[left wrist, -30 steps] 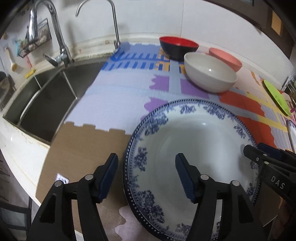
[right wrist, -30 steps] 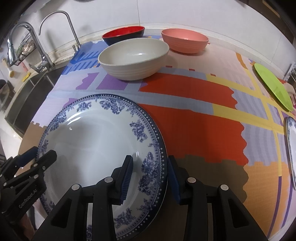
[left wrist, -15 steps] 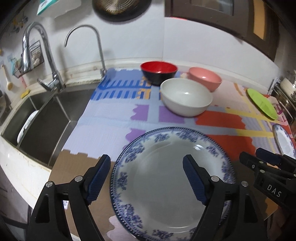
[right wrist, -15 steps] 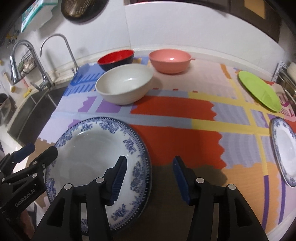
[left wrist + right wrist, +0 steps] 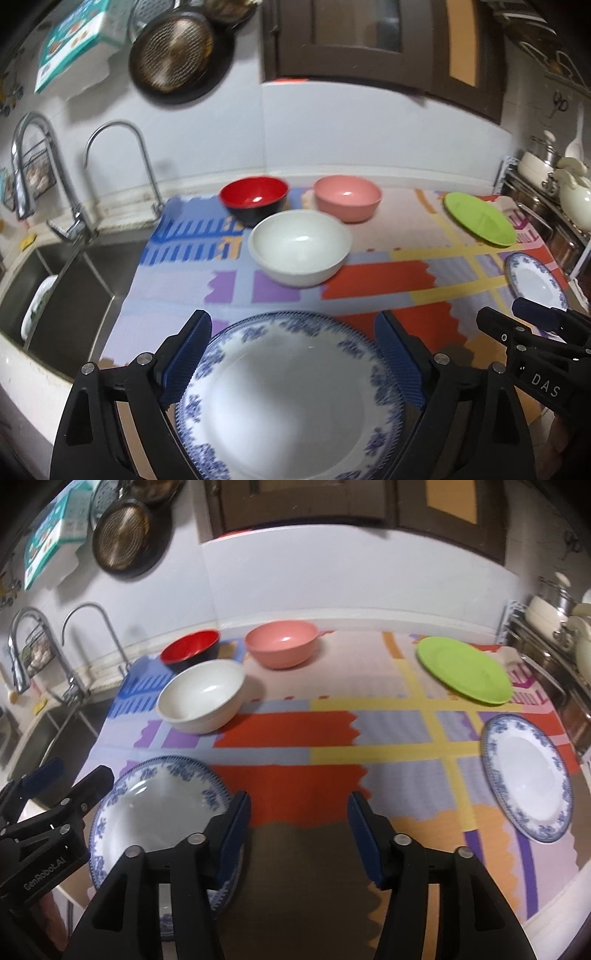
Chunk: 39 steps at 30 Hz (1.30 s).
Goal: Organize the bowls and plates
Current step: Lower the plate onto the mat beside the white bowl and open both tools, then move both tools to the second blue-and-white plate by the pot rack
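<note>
A large blue-and-white plate point(image 5: 288, 402) lies on the colourful mat near the counter's front edge. My left gripper point(image 5: 293, 338) hovers above it, jaws opening wide, and its pads point(image 5: 192, 354) stay clear of the rim. My right gripper point(image 5: 299, 806) is also opening, with nothing between its fingers; the plate point(image 5: 159, 812) lies just left of it. Behind stand a white bowl point(image 5: 300, 253), a red bowl point(image 5: 255, 195) and a pink bowl point(image 5: 347, 197). A green plate point(image 5: 463, 674) and a second blue-patterned plate point(image 5: 526, 775) lie at the right.
A steel sink point(image 5: 70, 295) with two faucets point(image 5: 122, 162) lies to the left, with a dish in it. A pan point(image 5: 173, 55) hangs on the wall. A rack with pots point(image 5: 554, 177) borders the mat's right side. Orange and brown mat point(image 5: 295, 849) lies bare at the front.
Both grippers have lifted up and back from the large plate's rim while their jaws widened. The plate stays flat on the mat.
</note>
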Each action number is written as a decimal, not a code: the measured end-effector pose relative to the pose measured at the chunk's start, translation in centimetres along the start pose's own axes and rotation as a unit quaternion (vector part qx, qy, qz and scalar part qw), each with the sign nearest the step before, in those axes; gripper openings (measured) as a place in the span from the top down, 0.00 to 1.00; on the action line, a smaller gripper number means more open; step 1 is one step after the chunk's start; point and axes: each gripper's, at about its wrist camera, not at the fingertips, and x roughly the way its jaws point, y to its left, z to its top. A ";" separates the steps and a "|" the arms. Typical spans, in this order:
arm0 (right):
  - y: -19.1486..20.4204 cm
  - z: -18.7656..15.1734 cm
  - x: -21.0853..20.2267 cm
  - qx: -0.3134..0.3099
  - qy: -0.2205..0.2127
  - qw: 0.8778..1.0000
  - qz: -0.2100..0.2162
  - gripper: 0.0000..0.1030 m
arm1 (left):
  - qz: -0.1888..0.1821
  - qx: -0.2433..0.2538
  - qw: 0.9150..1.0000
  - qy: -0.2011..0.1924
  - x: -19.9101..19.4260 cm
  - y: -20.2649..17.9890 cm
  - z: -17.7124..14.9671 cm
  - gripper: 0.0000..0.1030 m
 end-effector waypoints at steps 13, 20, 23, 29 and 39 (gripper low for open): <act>-6.5 1.0 -3.4 0.053 -0.052 0.995 -0.062 0.44 | -0.059 0.050 0.996 -0.043 -0.2 -7.1 3.5 0.10; -10.3 1.0 -4.6 0.076 -0.070 0.991 -0.087 0.44 | -0.078 0.064 0.993 -0.062 -0.3 -10.9 4.8 0.10; -11.8 1.0 -4.8 0.083 -0.074 0.989 -0.093 0.44 | -0.085 0.068 0.992 -0.066 -0.3 -12.5 5.2 0.10; -15.1 1.1 -5.4 0.093 -0.085 0.986 -0.109 0.44 | -0.087 0.079 0.990 -0.076 0.0 -15.6 5.8 0.10; -19.6 1.5 -5.7 0.116 -0.090 0.981 -0.126 0.44 | -0.107 0.095 0.987 -0.071 1.0 -20.0 6.9 0.10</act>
